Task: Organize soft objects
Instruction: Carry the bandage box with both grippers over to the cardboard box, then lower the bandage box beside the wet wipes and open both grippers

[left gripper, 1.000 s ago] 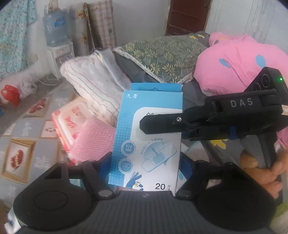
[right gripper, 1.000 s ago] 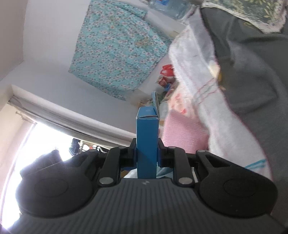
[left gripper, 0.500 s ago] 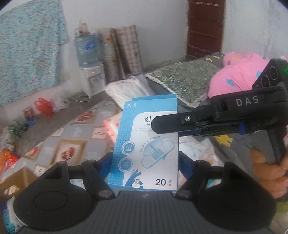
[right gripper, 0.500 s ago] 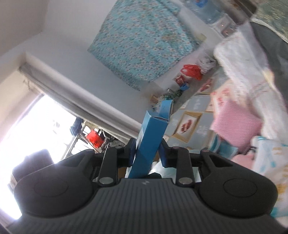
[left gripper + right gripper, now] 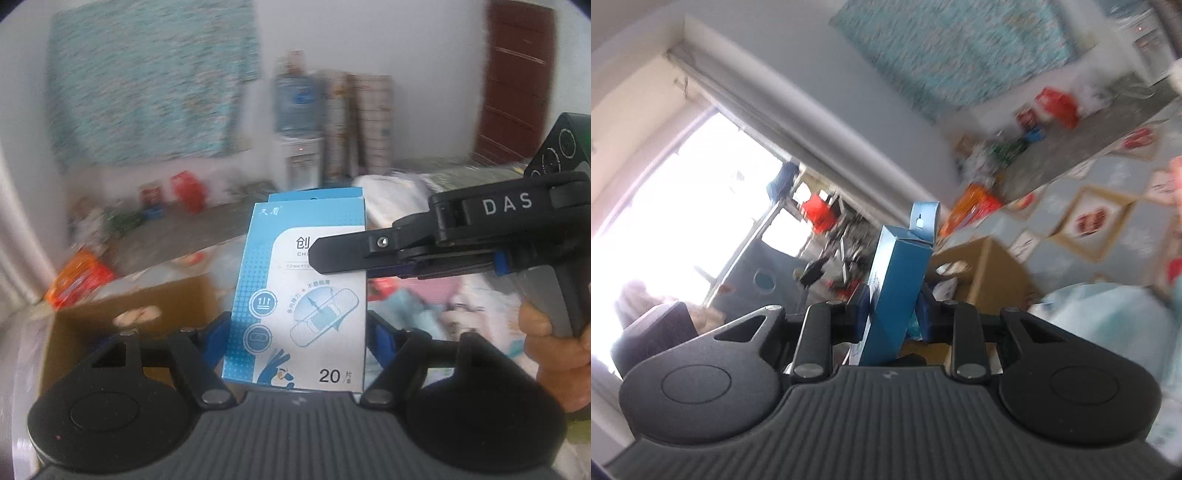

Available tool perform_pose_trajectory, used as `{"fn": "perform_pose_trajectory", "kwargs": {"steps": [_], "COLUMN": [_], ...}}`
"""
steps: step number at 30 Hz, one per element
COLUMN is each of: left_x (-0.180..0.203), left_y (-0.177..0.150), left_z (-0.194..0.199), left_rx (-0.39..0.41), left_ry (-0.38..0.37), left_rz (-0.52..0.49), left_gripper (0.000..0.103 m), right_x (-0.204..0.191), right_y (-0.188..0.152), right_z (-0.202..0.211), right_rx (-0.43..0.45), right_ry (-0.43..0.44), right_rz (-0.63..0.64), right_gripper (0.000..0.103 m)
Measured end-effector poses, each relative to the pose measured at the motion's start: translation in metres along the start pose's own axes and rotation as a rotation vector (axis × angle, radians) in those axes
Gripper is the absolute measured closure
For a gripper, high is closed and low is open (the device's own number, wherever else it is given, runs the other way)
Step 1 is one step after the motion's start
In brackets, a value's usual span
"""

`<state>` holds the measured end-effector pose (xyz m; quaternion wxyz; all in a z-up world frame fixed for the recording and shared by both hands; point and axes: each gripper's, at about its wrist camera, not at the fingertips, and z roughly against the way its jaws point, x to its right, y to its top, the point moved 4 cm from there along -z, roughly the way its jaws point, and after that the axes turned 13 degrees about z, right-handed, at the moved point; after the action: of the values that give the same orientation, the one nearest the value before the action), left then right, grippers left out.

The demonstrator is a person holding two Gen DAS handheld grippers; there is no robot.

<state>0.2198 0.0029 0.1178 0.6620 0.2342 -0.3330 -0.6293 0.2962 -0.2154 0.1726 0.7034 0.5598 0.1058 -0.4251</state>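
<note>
A blue and white bandage box (image 5: 295, 295) stands upright between the fingers of my left gripper (image 5: 297, 332), which is shut on its two side edges. My right gripper (image 5: 332, 254) comes in from the right and is shut on the same box across its flat faces. In the right wrist view the box (image 5: 897, 291) shows edge-on between the blue pads of my right gripper (image 5: 894, 314). An open cardboard box (image 5: 125, 314) sits below left; it also shows in the right wrist view (image 5: 990, 273).
Soft bedding and pink and blue cloths (image 5: 424, 302) lie to the right. A water dispenser (image 5: 301, 140) stands at the far wall by rolled mats. Red and orange bags (image 5: 81, 277) lie on the patterned floor (image 5: 1089, 214). A bright window (image 5: 683, 206) is at the left.
Both grippers, still holding the bandage box, have swung left away from the bedding. The cardboard box has come into view below the box.
</note>
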Motion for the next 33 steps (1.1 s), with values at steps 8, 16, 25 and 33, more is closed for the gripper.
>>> {"fn": "perform_pose_trajectory", "kwargs": {"steps": [8, 16, 25, 33], "left_x": [-0.107, -0.172, -0.197, -0.201], "left_y": [0.003, 0.004, -0.005, -0.013], "left_z": [-0.020, -0.086, -0.147, -0.175], "left_rx": [-0.066, -0.178, -0.270, -0.346], "left_ry": [0.109, 0.141, 0.229, 0.280], "left_rz": [0.184, 0.310, 0.337, 0.332], "left_gripper": [0.030, 0.030, 0.030, 0.040], "right_x": [-0.034, -0.002, 0.046, 0.051], "right_y": [0.005, -0.001, -0.004, -0.002], "right_z": [-0.129, -0.219, -0.294, -0.304], "right_rx": [-0.185, -0.318, -0.419, -0.395], "right_ry": [0.016, -0.053, -0.108, -0.153], "right_rz": [0.037, -0.021, -0.068, -0.002], "right_gripper": [0.080, 0.082, 0.071, 0.036]}}
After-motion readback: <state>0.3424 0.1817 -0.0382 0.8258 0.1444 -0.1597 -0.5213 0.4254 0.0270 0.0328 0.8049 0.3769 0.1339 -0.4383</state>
